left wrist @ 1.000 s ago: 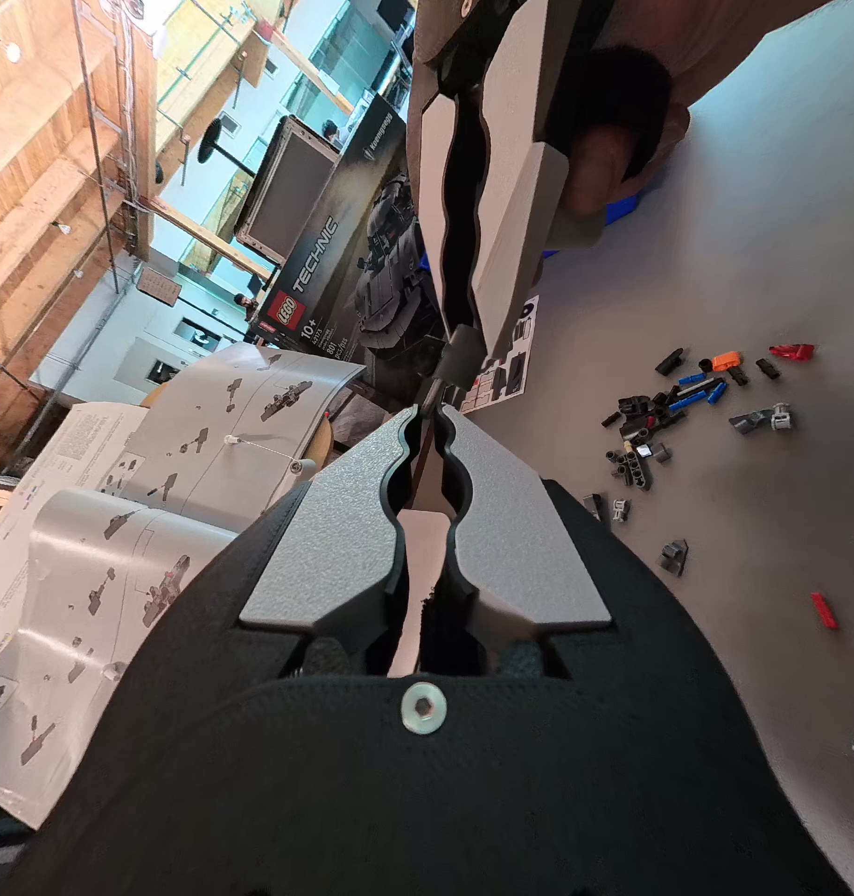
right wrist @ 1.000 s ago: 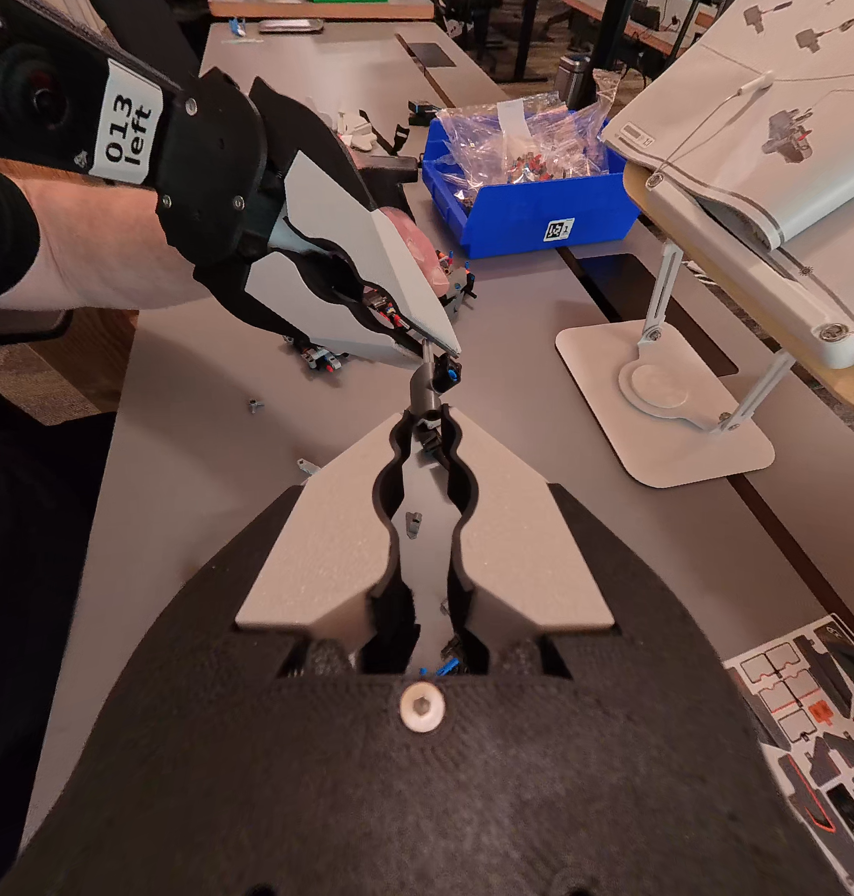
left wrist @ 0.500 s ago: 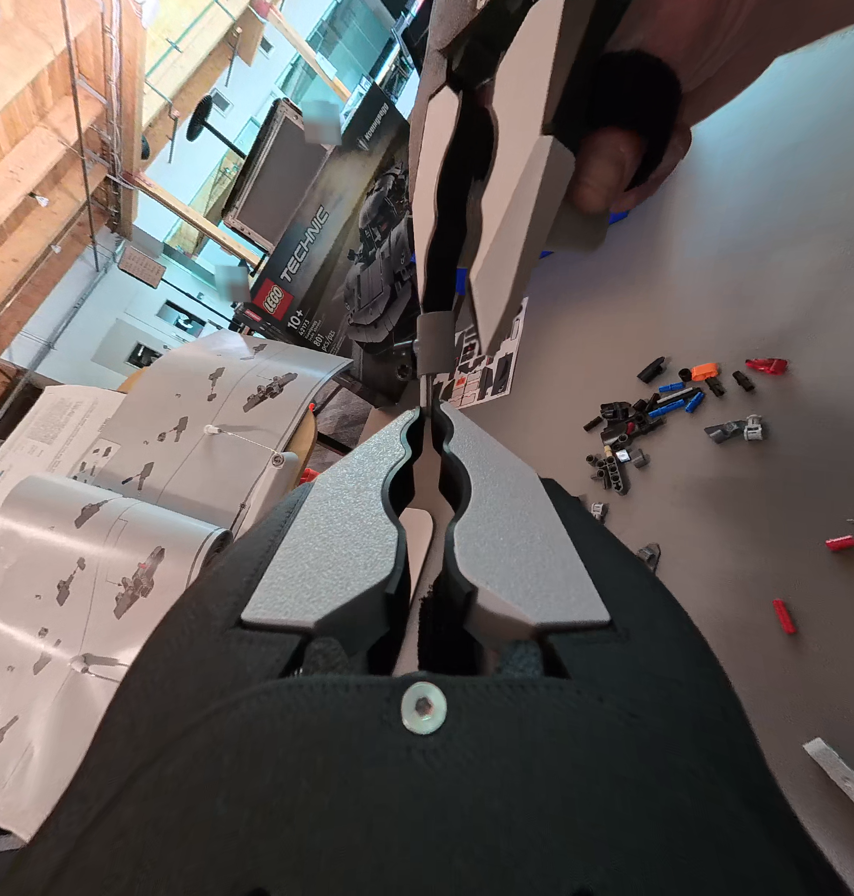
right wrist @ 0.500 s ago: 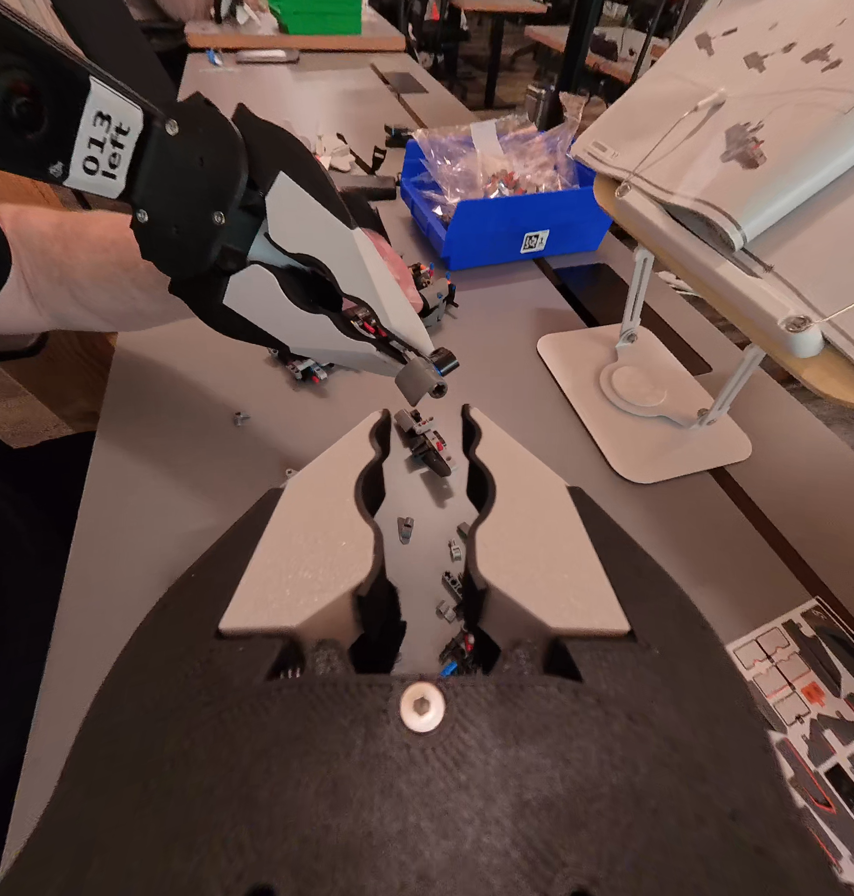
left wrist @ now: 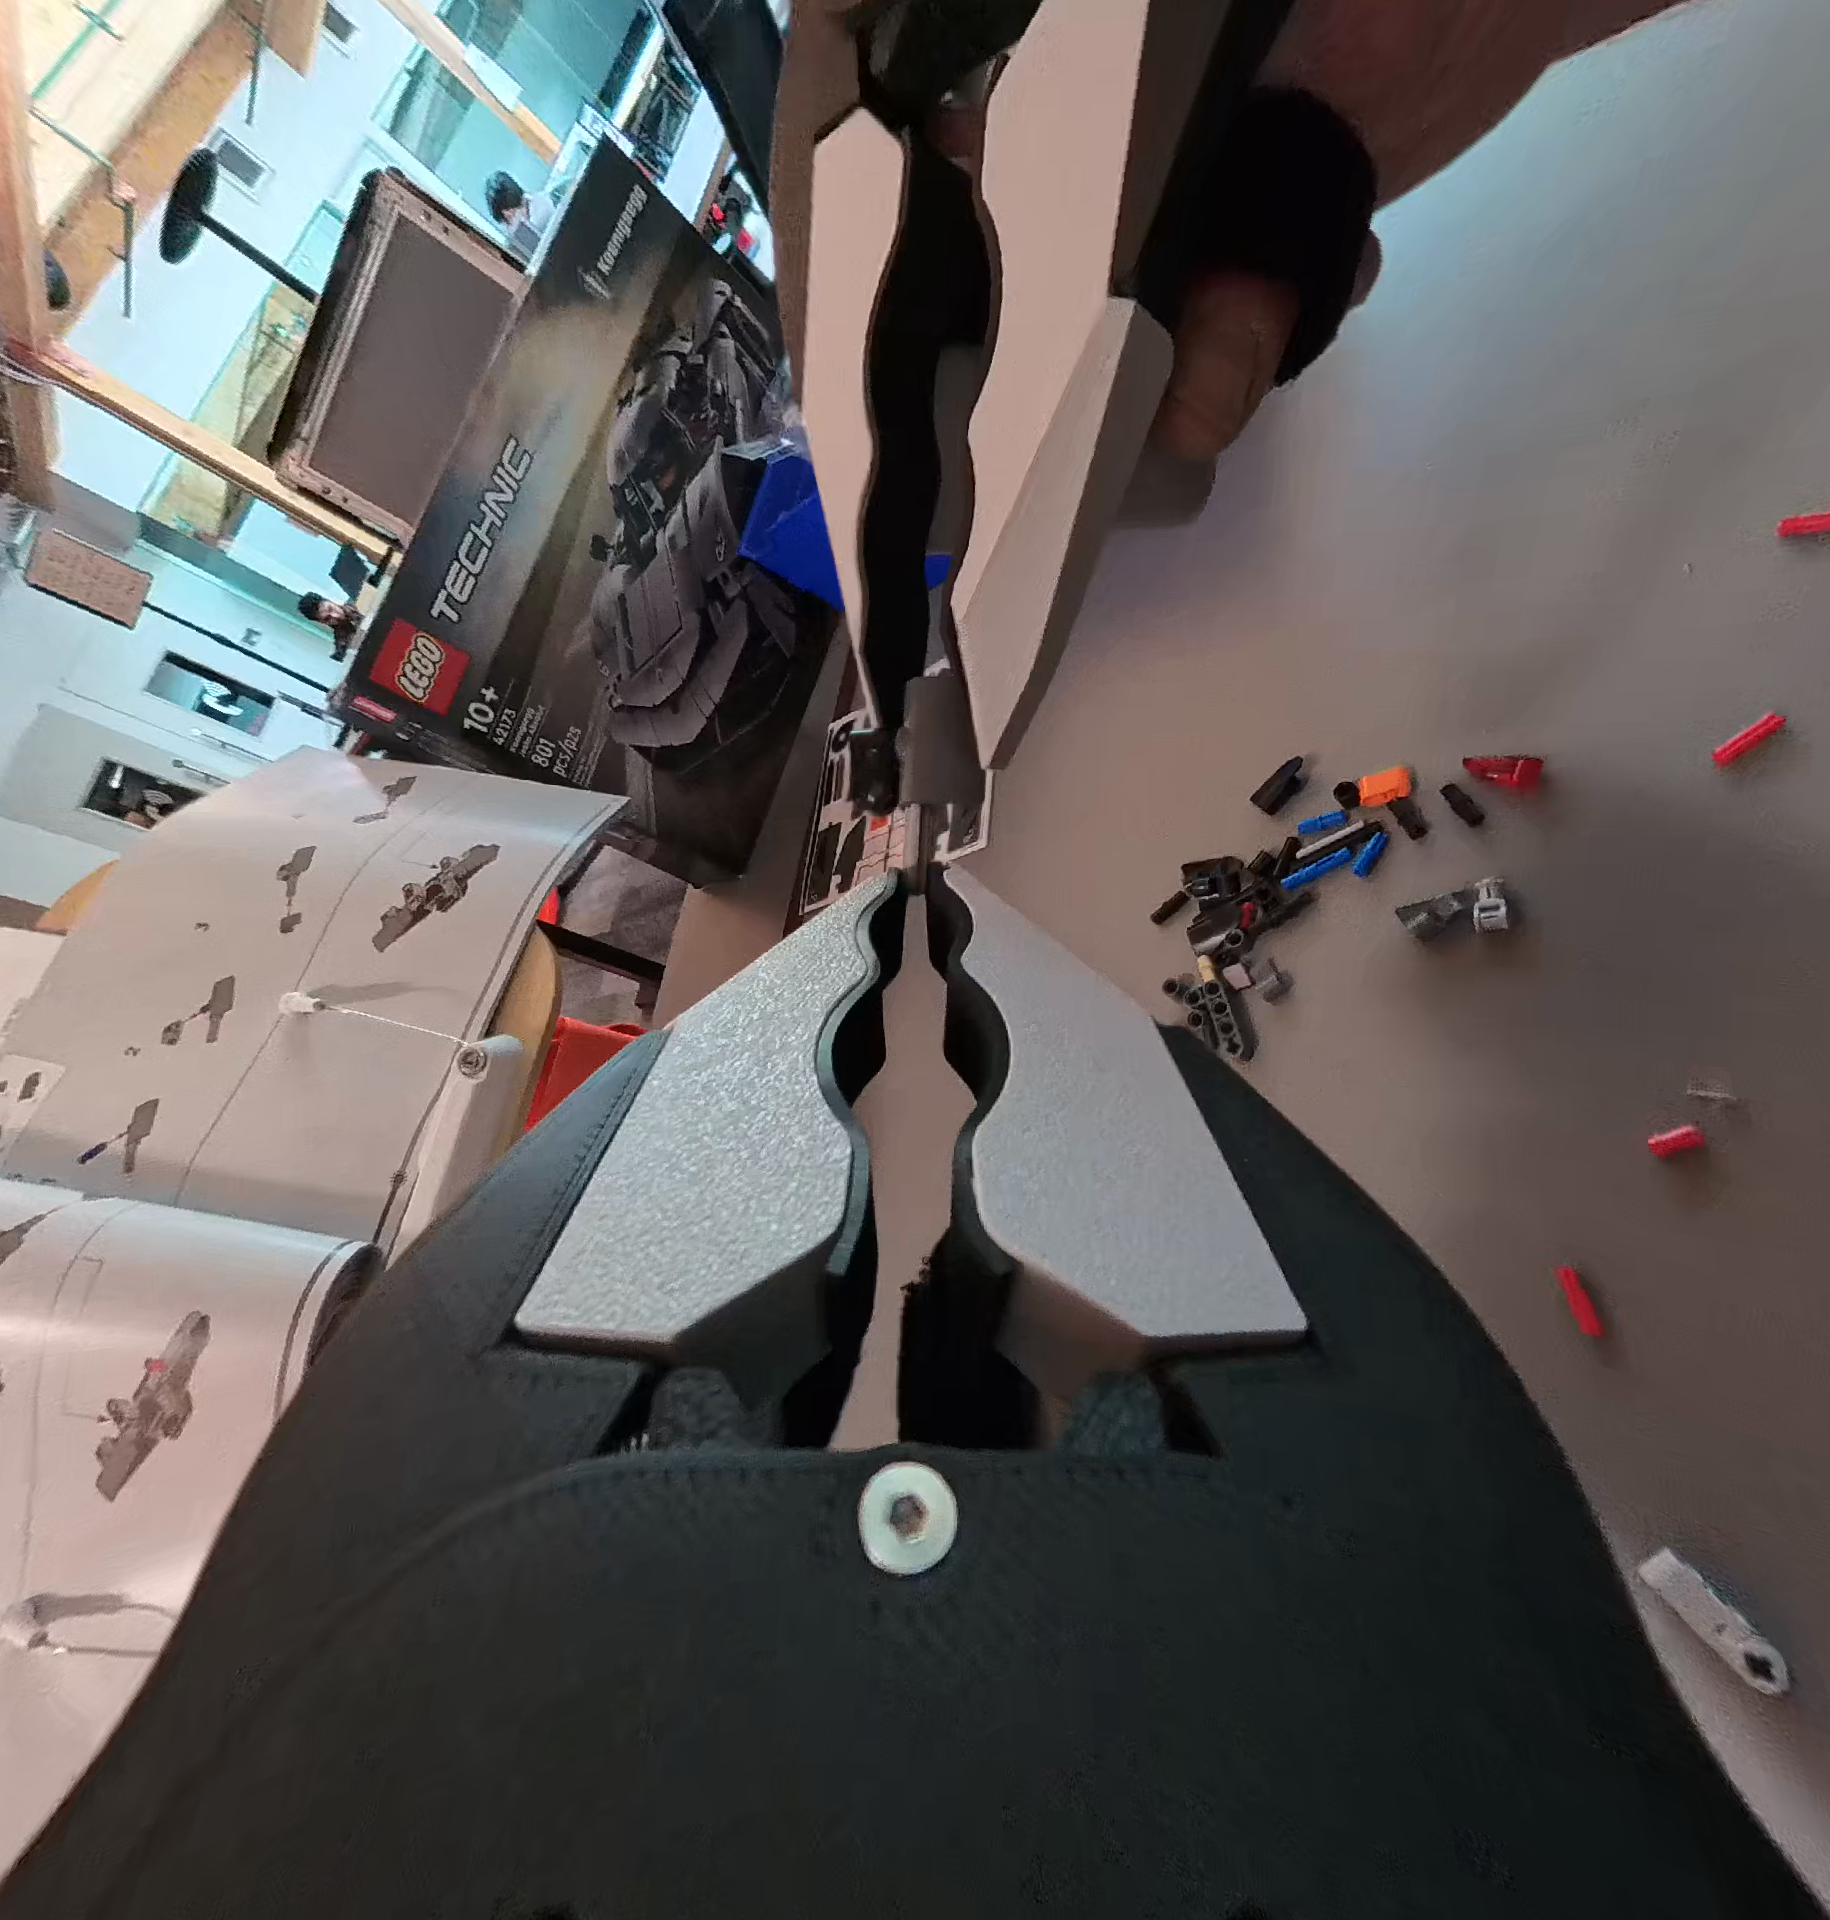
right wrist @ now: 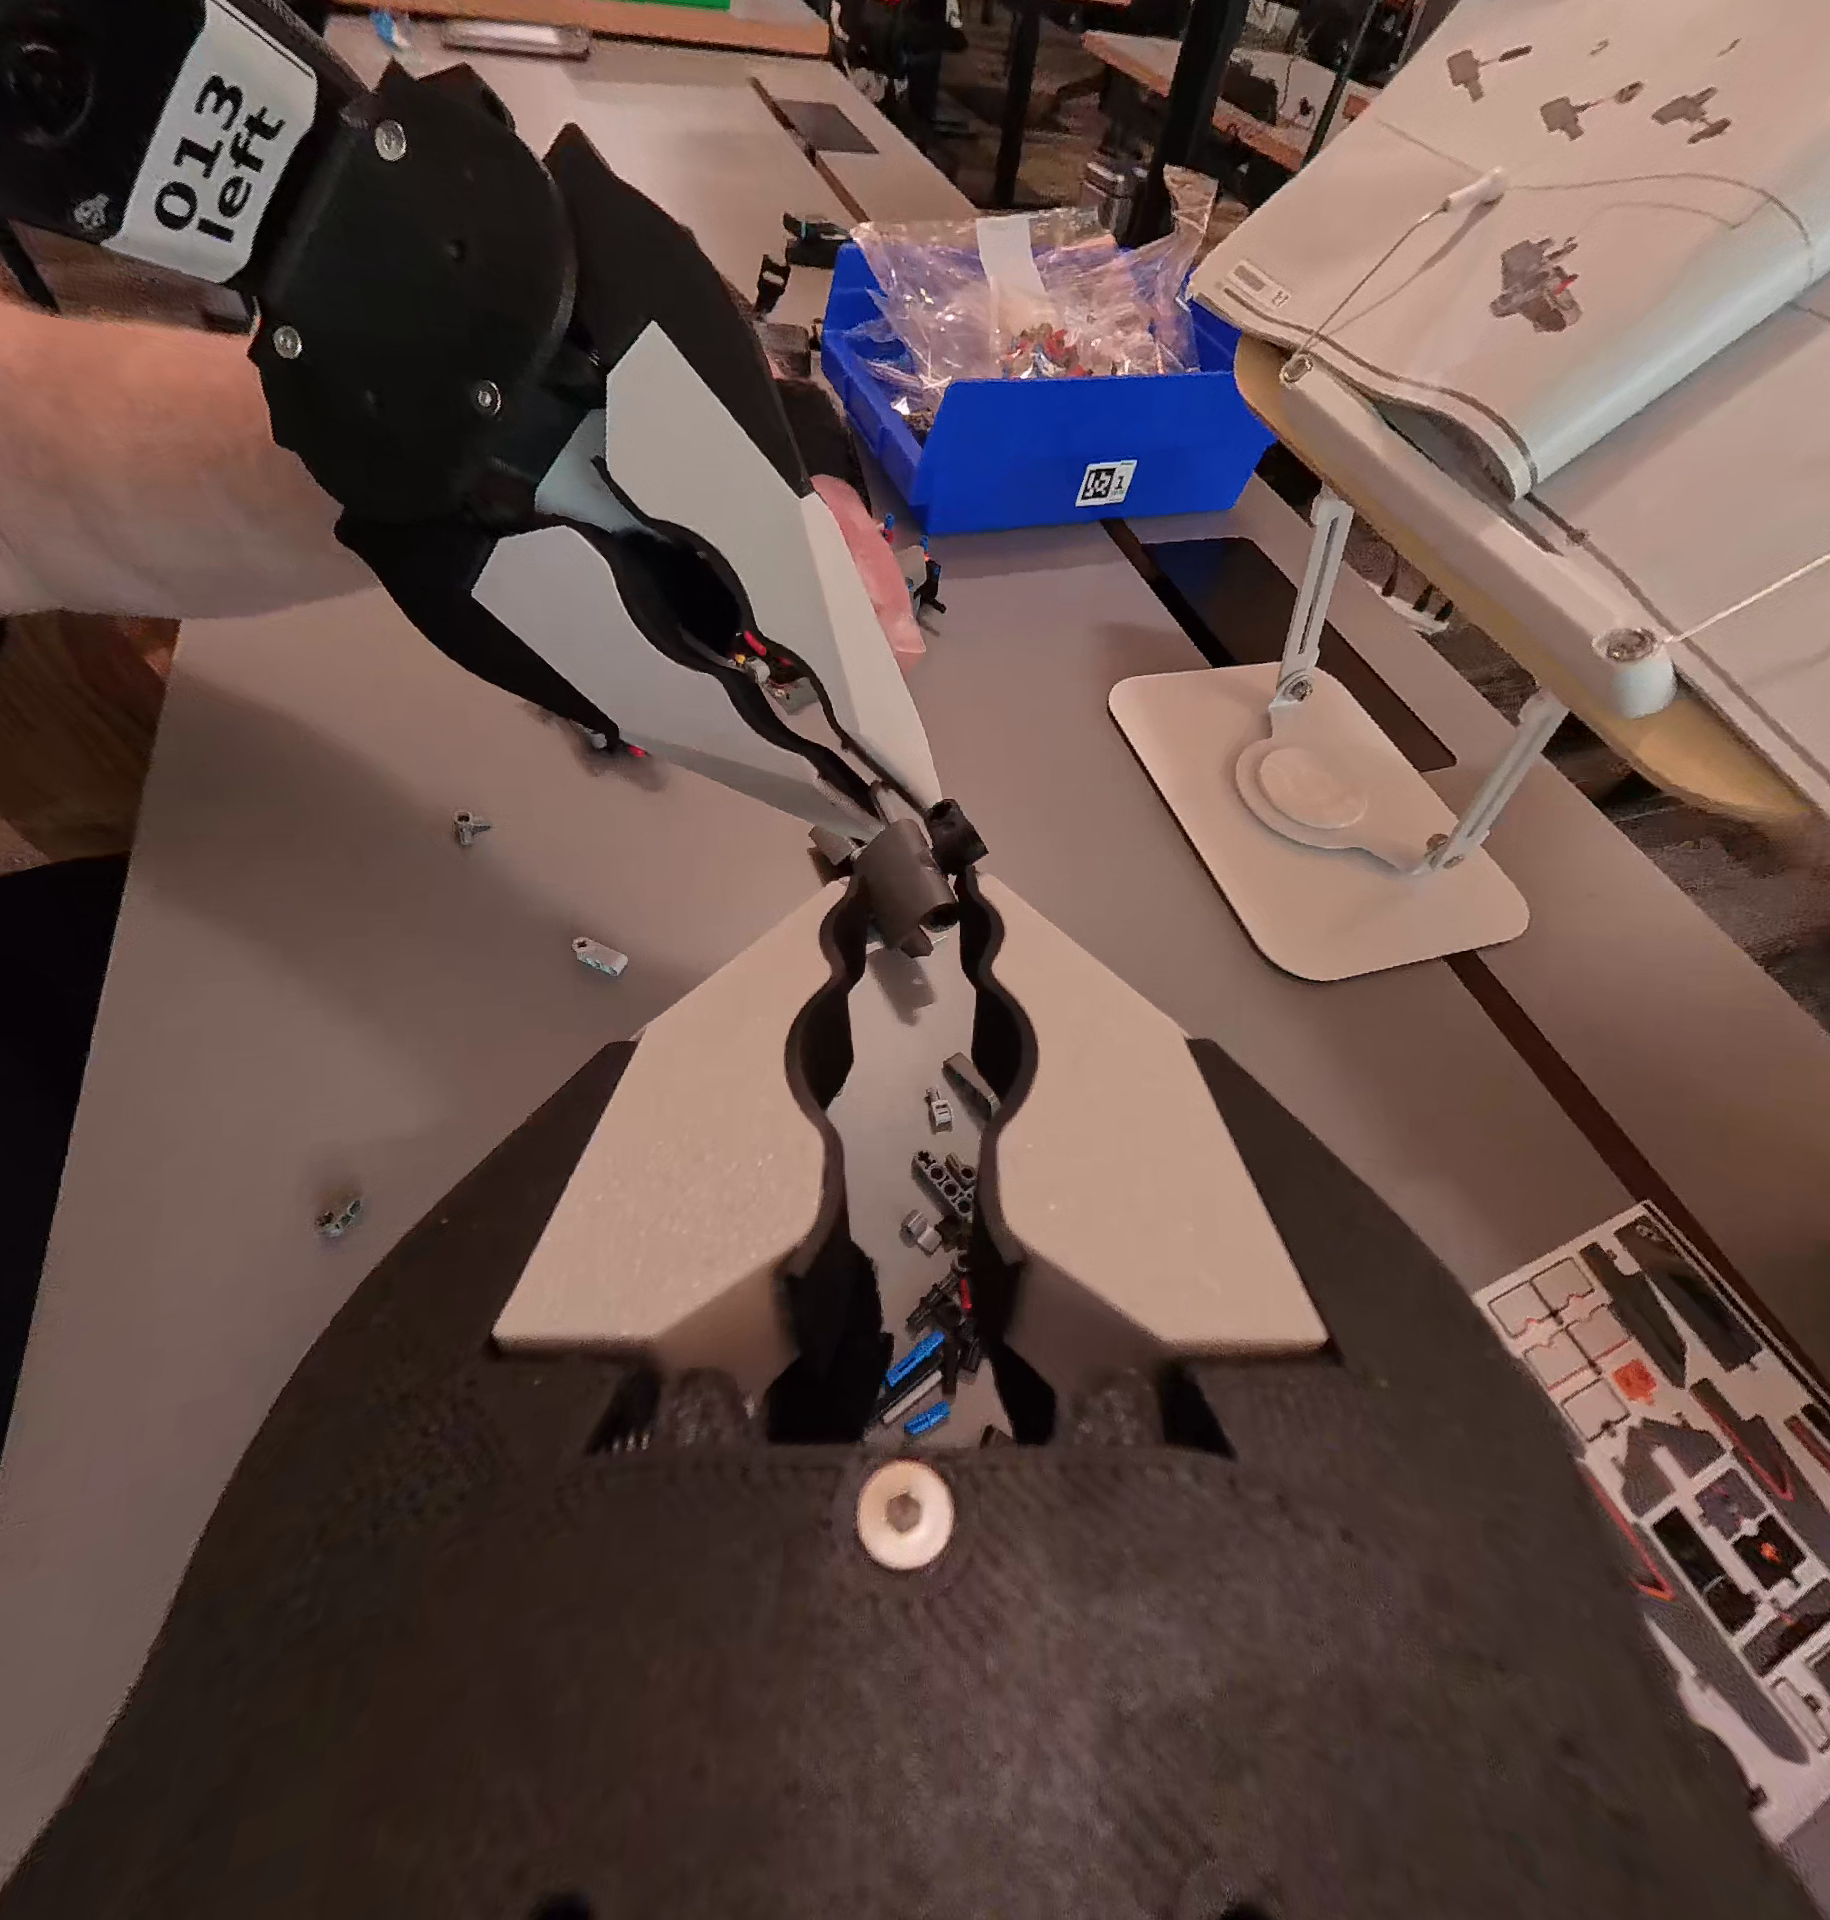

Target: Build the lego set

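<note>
Grippers meet tip to tip above the grey tabletop (right wrist: 350, 1039).
I hold a thin grey axle in my left gripper (left wrist: 916, 883), clamped narrow; my right gripper (right wrist: 906, 894) closes round the dark grey tubular connector (right wrist: 906, 878) riding that axle, steadying it for seating. Half a second ago my right fingers stood wider, clear of it.

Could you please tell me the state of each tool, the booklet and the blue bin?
Left tool: shut on the grey connector.
Right tool: jaws flank the grey connector; grip unclear.
Booklet: open on its stand.
Blue bin: holding plastic bags of parts.
</note>
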{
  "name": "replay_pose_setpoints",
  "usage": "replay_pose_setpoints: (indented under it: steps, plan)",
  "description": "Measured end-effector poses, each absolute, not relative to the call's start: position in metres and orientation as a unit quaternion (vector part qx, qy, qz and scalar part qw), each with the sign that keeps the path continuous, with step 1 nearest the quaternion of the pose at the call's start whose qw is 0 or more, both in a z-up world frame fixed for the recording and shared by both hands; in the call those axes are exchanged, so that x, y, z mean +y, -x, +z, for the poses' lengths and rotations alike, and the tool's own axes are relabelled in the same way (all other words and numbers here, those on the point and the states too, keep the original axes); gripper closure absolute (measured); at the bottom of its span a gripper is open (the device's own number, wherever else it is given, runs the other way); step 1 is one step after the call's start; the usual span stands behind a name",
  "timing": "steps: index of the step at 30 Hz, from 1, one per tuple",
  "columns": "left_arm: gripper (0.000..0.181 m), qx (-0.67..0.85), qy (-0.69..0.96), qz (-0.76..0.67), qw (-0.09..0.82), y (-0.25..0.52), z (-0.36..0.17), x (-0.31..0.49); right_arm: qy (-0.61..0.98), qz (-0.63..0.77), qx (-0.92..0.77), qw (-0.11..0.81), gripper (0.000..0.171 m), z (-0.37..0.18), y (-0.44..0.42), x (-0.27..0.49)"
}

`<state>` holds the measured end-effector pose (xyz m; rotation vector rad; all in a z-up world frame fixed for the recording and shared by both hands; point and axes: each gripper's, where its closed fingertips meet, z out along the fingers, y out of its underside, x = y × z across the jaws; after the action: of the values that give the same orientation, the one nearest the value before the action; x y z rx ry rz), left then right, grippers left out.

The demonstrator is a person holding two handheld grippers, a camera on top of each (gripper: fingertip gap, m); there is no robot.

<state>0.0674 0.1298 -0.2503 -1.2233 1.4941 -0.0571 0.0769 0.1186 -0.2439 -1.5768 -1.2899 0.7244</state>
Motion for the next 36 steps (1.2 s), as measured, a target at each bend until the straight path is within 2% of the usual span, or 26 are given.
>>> replay_pose_setpoints:
  steps: [5, 7, 12, 19, 20, 26, 30, 36]
  plan:
    - [0.165, 0.602, 0.553, -0.027, 0.576, -0.057, -0.246, 0.135, 0.653, 0.302, -0.495, 0.487, 0.158, -0.247, -0.100, 0.123]
    - [0.166, 0.599, 0.570, -0.049, 0.560, -0.051, -0.254, 0.131, 0.659, 0.306, -0.486, 0.486, 0.158, -0.251, -0.112, 0.123]
    - [0.174, 0.674, 0.597, -0.017, 0.435, -0.037, -0.332, 0.115, 0.675, 0.309, -0.471, 0.477, 0.159, -0.270, -0.136, 0.117]
    - [0.174, 0.709, 0.593, -0.014, 0.381, -0.060, -0.381, 0.116, 0.682, 0.315, -0.462, 0.471, 0.160, -0.293, -0.149, 0.103]
    - [0.175, 0.708, 0.598, -0.018, 0.374, -0.063, -0.385, 0.119, 0.681, 0.315, -0.462, 0.473, 0.165, -0.294, -0.151, 0.103]
    - [0.167, 0.686, 0.634, -0.061, 0.352, -0.070, -0.389, 0.140, 0.680, 0.324, -0.453, 0.477, 0.166, -0.299, -0.163, 0.099]
    - [0.168, 0.707, 0.610, -0.099, 0.344, -0.088, -0.385, 0.115, 0.684, 0.325, -0.451, 0.472, 0.166, -0.308, -0.169, 0.100]
    - [0.171, 0.763, 0.547, -0.066, 0.339, -0.105, -0.401, 0.094, 0.690, 0.330, -0.448, 0.463, 0.166, -0.323, -0.172, 0.101]
